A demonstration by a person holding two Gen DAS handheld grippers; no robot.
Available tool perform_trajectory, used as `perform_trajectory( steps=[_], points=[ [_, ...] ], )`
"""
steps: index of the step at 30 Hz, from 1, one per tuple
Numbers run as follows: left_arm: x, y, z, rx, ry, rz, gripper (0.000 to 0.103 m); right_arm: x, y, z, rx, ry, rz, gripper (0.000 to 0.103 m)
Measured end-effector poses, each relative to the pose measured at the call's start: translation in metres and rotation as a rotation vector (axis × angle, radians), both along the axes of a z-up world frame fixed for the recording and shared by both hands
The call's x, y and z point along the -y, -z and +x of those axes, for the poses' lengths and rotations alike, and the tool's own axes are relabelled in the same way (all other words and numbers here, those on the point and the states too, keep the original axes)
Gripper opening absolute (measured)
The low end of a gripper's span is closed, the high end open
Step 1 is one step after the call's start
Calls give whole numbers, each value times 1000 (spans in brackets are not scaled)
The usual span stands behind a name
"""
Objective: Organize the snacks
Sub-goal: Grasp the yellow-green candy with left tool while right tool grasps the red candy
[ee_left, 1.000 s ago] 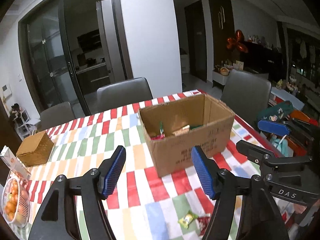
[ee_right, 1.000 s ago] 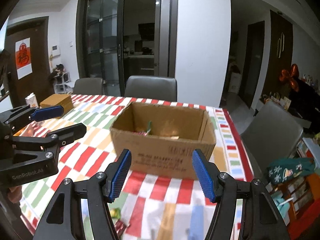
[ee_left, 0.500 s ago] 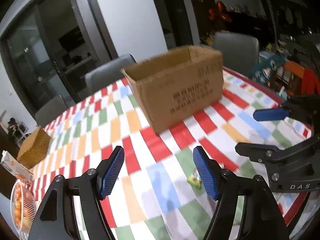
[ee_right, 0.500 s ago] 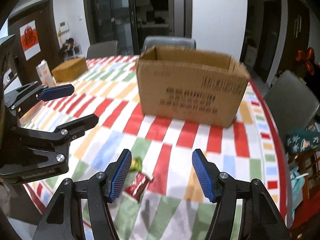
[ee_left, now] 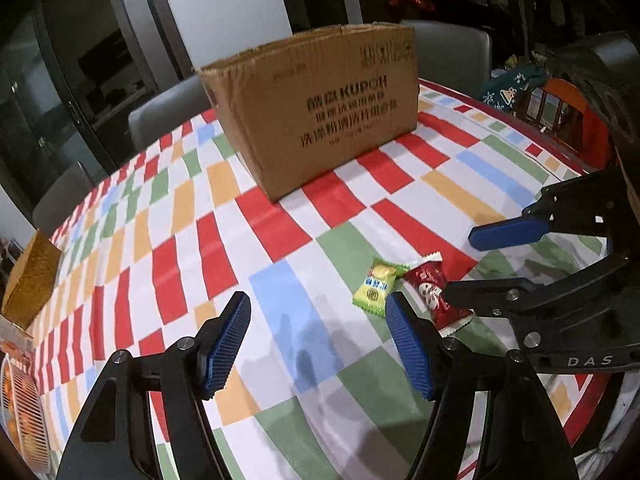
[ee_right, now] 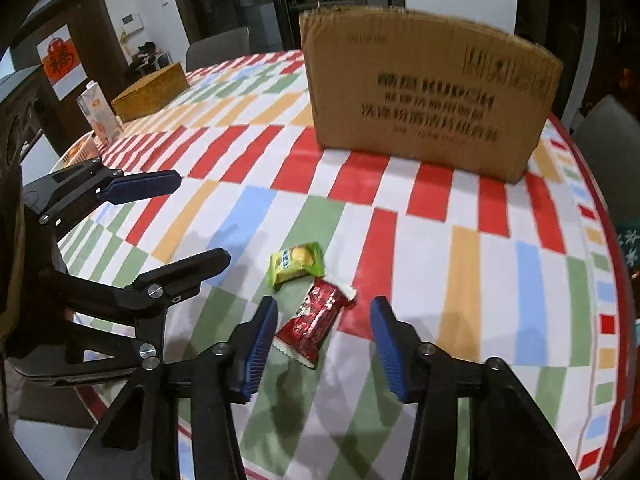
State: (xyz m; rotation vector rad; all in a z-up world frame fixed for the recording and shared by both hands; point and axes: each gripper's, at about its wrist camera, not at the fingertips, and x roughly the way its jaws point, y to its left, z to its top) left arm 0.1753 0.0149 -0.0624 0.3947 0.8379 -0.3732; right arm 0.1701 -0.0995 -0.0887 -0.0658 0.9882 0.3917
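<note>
A green snack packet (ee_left: 379, 283) (ee_right: 296, 264) and a red snack packet (ee_left: 434, 293) (ee_right: 316, 320) lie side by side on the checkered tablecloth (ee_left: 280, 240) near its front edge. A brown cardboard box (ee_left: 320, 108) (ee_right: 428, 88) stands behind them. My left gripper (ee_left: 320, 344) is open and empty, low over the cloth, just left of the green packet. My right gripper (ee_right: 324, 344) is open and empty, its fingers either side of the red packet's near end. Each gripper shows in the other's view: the right one at the right (ee_left: 480, 264), the left one at the left (ee_right: 188, 220).
A woven golden box (ee_left: 28, 280) (ee_right: 152, 90) and a carton (ee_right: 98, 114) stand at the table's left. A white basket of oranges (ee_left: 16, 412) sits at the left edge. Grey chairs (ee_left: 168, 112) ring the far side. The table edge runs close below both grippers.
Both grippers have come down from above box height to just over the tablecloth. The two packets, earlier small at the frame bottom, now lie at the fingertips. The box's inside is no longer visible.
</note>
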Motion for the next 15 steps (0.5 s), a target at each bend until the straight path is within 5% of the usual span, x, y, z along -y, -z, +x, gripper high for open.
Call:
perform_trajectory(
  steps=[15],
  points=[
    [3,18,7,-48,22,-2,68,-13,27,24,-58,-7,-5,32]
  ],
)
